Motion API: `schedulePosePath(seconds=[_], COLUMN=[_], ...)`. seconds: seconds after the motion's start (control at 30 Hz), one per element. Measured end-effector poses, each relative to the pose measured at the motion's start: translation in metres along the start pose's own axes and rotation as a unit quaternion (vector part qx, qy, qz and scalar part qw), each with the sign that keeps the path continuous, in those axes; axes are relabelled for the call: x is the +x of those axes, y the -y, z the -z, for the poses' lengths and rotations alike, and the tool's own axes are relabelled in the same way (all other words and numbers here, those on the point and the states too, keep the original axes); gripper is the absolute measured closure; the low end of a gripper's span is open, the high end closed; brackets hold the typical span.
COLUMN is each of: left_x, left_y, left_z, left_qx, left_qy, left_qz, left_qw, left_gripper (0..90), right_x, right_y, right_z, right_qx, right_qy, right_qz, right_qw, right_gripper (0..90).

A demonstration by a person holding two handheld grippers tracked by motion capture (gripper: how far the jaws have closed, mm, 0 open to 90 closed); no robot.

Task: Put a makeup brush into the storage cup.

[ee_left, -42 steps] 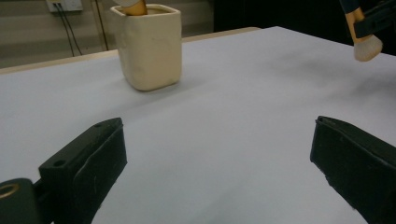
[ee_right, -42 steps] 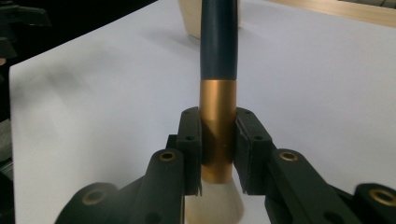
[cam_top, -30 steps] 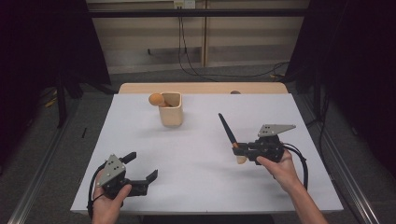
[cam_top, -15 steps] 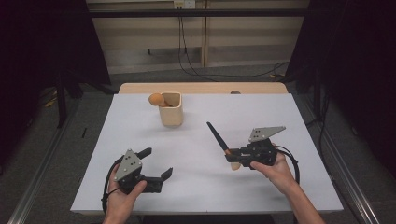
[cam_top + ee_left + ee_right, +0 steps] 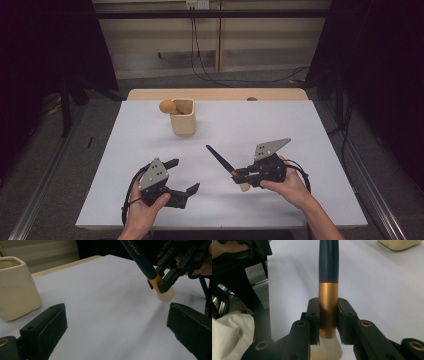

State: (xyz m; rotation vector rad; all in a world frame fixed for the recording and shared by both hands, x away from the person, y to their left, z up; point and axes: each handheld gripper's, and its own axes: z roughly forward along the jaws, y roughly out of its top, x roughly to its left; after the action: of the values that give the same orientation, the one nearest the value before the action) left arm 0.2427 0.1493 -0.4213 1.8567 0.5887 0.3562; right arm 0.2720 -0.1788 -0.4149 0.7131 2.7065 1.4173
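A makeup brush (image 5: 219, 159) with a dark blue handle, gold ferrule and cream bristles (image 5: 165, 295) is in my right gripper (image 5: 239, 175). The gripper is shut on the ferrule (image 5: 328, 290), just above the white table (image 5: 300, 130) at front right; the handle slants up toward the far left. My left gripper (image 5: 185, 175) is at front left, open, nothing between its jaws. The left gripper view looks past its wide-apart jaws at the brush (image 5: 140, 257) and the right gripper (image 5: 160, 283). A cream cup (image 5: 182, 120) stands at the back, left of centre.
A round orange-brown thing (image 5: 166, 106) pokes out of the cup's left rim. The cup (image 5: 15, 287) is at the left in the left gripper view. Bare tabletop lies between the two grippers. A tan strip (image 5: 215, 94) edges the table's far side.
Both hands have drawn toward the middle: the left gripper slid right, and the right gripper moved left with the brush still in it.
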Motion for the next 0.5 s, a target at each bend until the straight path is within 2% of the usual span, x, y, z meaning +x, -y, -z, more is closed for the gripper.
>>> schedulePosePath(seconds=[0.13, 0.2, 0.27, 0.37, 0.5], left_x=[-0.001, -0.001, -0.002, -0.002, 0.000], left_y=[-0.008, -0.009, -0.010, -0.012, -0.016], left_z=[-0.004, -0.004, -0.005, -0.006, -0.008], left_qx=[0.004, 0.003, -0.001, 0.014, 0.028], left_qy=[0.016, 0.019, 0.017, 0.023, 0.047], left_qz=[-0.006, -0.010, -0.018, -0.022, -0.018], left_qw=[0.9998, 0.9998, 0.9997, 0.9994, 0.9983], left_gripper=[2.7, 2.7, 2.7, 2.8, 2.8], right_x=[0.005, 0.009, 0.012, 0.012, 0.013], right_y=[-0.006, -0.009, -0.013, -0.017, -0.022], right_z=[0.001, 0.002, 0.002, 0.000, -0.004], right_qx=[0.010, 0.023, 0.048, 0.071, 0.100], right_qy=[-0.006, -0.012, -0.009, -0.016, -0.025], right_qz=[0.021, 0.032, 0.048, 0.058, 0.070], right_qw=[0.9997, 0.9992, 0.9976, 0.9957, 0.9922], right_gripper=[73.8, 73.8, 73.8, 73.8, 73.7])
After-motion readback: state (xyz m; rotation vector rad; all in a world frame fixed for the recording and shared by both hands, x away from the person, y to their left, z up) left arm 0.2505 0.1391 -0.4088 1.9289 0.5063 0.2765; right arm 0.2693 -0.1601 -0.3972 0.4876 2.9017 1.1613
